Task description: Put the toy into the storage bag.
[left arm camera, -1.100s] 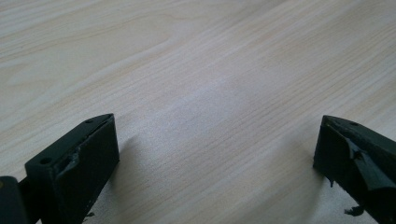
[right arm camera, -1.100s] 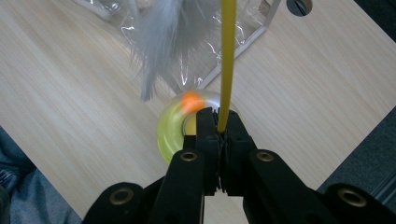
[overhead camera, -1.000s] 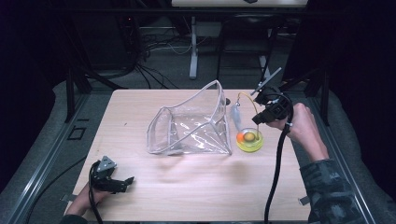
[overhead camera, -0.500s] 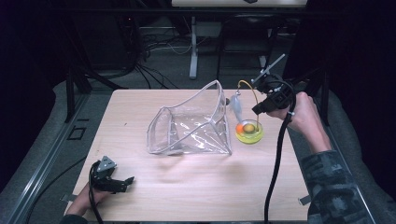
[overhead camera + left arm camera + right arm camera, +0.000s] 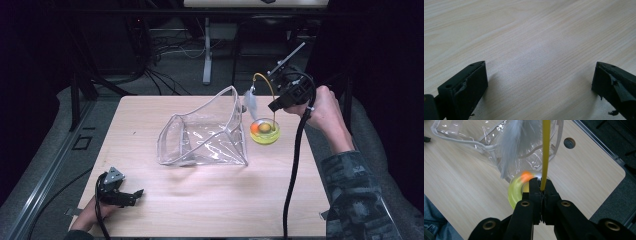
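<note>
One toy, one bag, two claws on one bench (image 5: 210,200).

Toy (image 5: 264,131): a cat teaser w/ a yellow-green ring base, an orange ball in it, a thin yellow rod (image 5: 545,152) that rises, arches over & ends in a grey-white feather (image 5: 250,104). Base sits at the bench's right side, just beside the bag's right wall; can't tell if it touches the wood. In the right gripper view the feather hangs in front of the bag.

Bag (image 5: 205,132): clear plastic w/ pale trim, mouth open, mid-bench.

Right claw (image 5: 541,185): clamped on the rod just above the ring, jaws nearly together w/ the rod between them.

Left claw (image 5: 134,193): jaws wide apart, nothing between them but bare wood, near the front left edge, well apart from bag & toy.
</note>
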`<action>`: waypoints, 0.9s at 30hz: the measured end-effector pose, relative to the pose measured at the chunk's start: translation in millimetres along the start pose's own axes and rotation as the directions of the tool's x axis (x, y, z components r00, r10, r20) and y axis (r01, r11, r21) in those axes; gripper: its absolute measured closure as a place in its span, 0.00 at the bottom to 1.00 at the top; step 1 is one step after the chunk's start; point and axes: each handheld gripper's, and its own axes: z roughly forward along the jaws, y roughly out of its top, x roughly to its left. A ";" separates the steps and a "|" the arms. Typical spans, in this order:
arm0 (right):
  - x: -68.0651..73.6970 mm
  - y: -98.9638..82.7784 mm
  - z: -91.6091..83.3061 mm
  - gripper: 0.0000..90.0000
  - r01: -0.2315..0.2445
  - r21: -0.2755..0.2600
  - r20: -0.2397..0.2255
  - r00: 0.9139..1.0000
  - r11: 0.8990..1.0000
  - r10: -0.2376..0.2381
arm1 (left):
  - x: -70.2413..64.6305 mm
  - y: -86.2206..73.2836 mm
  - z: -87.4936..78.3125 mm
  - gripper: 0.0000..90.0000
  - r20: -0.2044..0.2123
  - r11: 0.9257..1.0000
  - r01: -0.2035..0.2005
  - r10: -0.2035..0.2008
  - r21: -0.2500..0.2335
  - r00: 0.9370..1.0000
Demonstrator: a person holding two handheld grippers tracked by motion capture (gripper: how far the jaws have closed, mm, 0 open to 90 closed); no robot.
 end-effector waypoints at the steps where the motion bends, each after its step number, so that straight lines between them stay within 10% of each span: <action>1: 0.0 0.7 -0.7 0.98 -0.001 -0.006 -0.003 1.000 1.000 0.001 | -0.1 0.0 0.0 0.00 0.000 1.000 0.001 -0.001 0.000 1.000; 27: -3.0 17.7 -17.9 0.98 -0.017 -0.058 0.024 1.000 0.998 0.019 | -0.2 0.0 0.0 0.00 0.000 1.000 0.002 -0.002 0.000 1.000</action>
